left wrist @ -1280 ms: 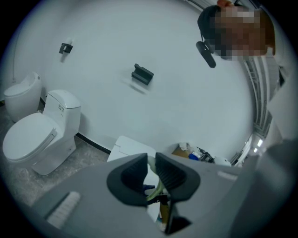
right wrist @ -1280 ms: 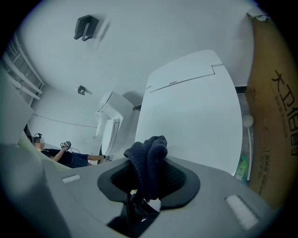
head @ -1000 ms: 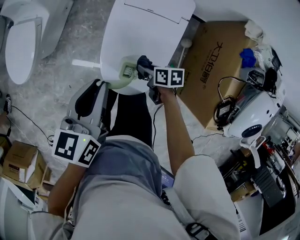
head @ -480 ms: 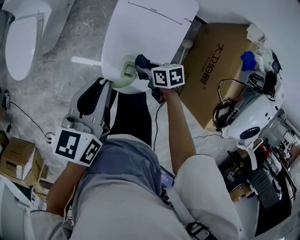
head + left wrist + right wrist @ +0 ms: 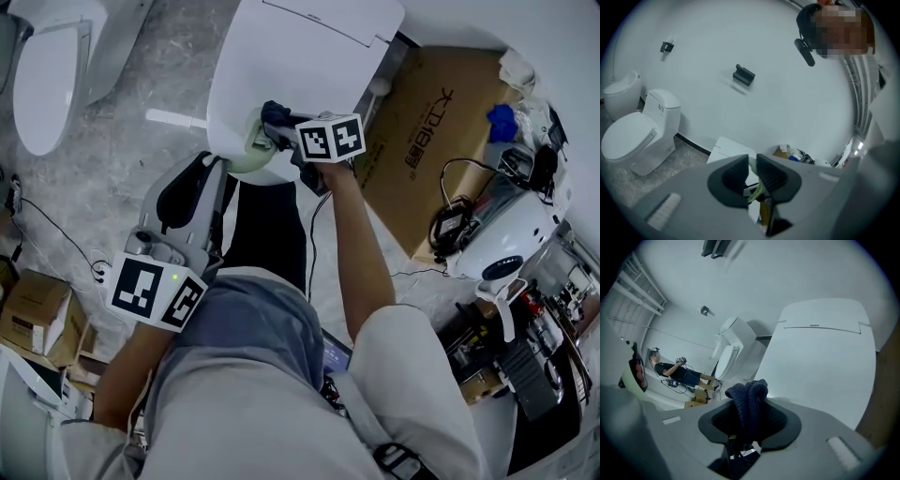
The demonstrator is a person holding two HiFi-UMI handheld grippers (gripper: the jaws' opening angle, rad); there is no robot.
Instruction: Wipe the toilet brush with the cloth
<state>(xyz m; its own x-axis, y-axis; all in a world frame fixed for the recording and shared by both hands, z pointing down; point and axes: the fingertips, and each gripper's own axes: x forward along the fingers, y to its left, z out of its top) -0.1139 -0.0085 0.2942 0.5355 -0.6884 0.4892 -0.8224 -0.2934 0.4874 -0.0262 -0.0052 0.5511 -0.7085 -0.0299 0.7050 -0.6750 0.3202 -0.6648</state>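
One cloth (image 5: 749, 397) in right tool (image 5: 749, 423), beside brush (image 5: 246, 142)

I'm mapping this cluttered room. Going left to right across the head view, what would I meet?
Far-left toilet → pale green toilet brush → dark cloth → cardboard box → round white machine. The middle toilet overlaps several of these, so it is left out.

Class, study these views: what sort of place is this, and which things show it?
Probably a sanitary-ware test room or workshop, not a home bathroom: a closed white ceramic toilet and a second white toilet stand on one grey floor, beside a large brown cardboard box and tangled black cables.
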